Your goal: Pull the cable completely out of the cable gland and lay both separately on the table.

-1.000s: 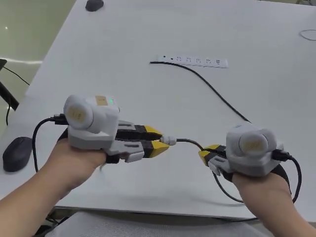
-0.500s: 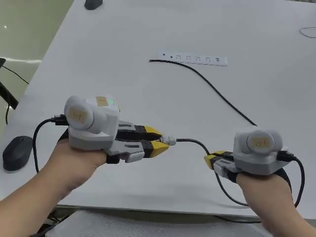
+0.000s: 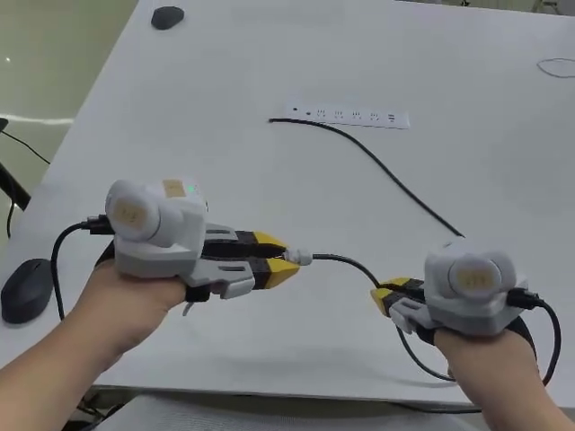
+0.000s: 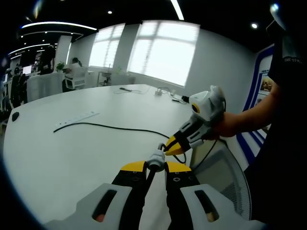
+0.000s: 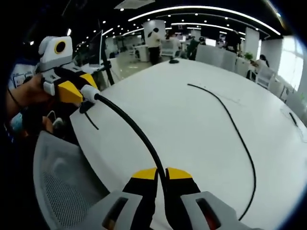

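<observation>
Lower centre of head view: left gripper [image 3: 280, 260] jaws clamped on cable gland [image 3: 302, 258]; lower right, right gripper [image 3: 381, 297] jaws clamped on cable [image 3: 346, 261], over table [image 3: 269, 72]

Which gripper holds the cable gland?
The left gripper: the grey gland sits between its yellow tips; the right gripper pinches only the black cable.

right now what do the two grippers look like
The left gripper and the right gripper are both light grey, rounded housings with black jaws tipped yellow, and a black cable runs from the back of each. The left one has a green light on top.
</observation>
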A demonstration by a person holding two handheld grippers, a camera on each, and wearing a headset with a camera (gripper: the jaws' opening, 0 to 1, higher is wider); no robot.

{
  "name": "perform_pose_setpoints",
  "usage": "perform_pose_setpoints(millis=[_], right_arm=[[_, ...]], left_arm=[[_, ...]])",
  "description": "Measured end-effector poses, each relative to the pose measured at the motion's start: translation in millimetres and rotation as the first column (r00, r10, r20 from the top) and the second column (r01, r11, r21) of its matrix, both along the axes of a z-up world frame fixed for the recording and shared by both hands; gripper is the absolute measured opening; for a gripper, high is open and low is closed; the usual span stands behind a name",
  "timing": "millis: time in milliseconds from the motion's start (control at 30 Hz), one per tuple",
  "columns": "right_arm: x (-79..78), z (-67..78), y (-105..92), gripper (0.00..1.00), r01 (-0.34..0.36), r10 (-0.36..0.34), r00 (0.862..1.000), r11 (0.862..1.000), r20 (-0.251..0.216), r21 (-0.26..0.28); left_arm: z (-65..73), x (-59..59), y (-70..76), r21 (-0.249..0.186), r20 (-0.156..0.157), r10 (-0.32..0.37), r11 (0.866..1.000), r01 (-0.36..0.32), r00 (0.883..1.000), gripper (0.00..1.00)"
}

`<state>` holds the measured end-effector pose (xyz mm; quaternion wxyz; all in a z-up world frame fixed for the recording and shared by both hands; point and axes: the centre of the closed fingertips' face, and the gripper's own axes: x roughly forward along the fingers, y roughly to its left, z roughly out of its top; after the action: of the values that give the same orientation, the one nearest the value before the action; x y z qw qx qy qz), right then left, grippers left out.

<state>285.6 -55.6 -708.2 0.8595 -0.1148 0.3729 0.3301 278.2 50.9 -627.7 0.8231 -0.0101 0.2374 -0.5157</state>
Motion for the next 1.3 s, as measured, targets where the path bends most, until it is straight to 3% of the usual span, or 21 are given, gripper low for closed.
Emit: perform_pose_setpoints(millis=[200,300,400,533,733,967,1133,1300], right_arm=[[-1.0,14.5,10.7,0.08,-0.069,0.069,0.997,0.997,0.044,-0.018],[-0.4,28.5,21.9,0.12,-0.134,0.136,0.987,0.991,0.085,-0.029],[-2.8,39.9,35.8,0.17,-0.222,0.229,0.966,0.973,0.117,-0.07],[-4.4,50.7,51.3,0.16,-0.281,0.292,0.944,0.956,0.154,-0.089],[-5.6,52.4,71.0,0.13,-0.344,0.364,0.915,0.929,0.176,-0.135],[-9.4,52.9,87.3,0.09,-0.422,0.461,0.861,0.883,0.215,-0.203],[-8.2,54.6,88.0,0.02,-0.427,0.473,0.85,0.876,0.232,-0.223],[-7.8,52.9,87.4,0.01,-0.421,0.462,0.857,0.883,0.227,-0.206]], left_arm=[[0.1,0.8,0.5,0.007,0.001,-0.002,1.0,0.002,1.0,0.15],[-1.0,0.7,0.5,0.01,-0.002,-0.005,1.0,0.005,1.0,0.15],[-2.5,0.2,0.9,0.011,-0.006,-0.009,1.0,0.009,1.0,0.15],[-4.0,-0.5,1.1,0.015,-0.007,-0.015,1.0,0.015,1.0,0.15],[-5.2,-3.1,-0.3,0.019,-0.007,-0.026,0.999,0.026,1.0,0.15],[-7.1,-5.3,-2.4,0.024,-0.003,-0.036,0.999,0.036,0.999,0.15],[-7.9,-5.3,-3.0,0.028,0.0,-0.037,0.999,0.037,0.999,0.15],[-8.7,-5.1,-3.3,0.033,0.004,-0.039,0.999,0.039,0.999,0.15]])
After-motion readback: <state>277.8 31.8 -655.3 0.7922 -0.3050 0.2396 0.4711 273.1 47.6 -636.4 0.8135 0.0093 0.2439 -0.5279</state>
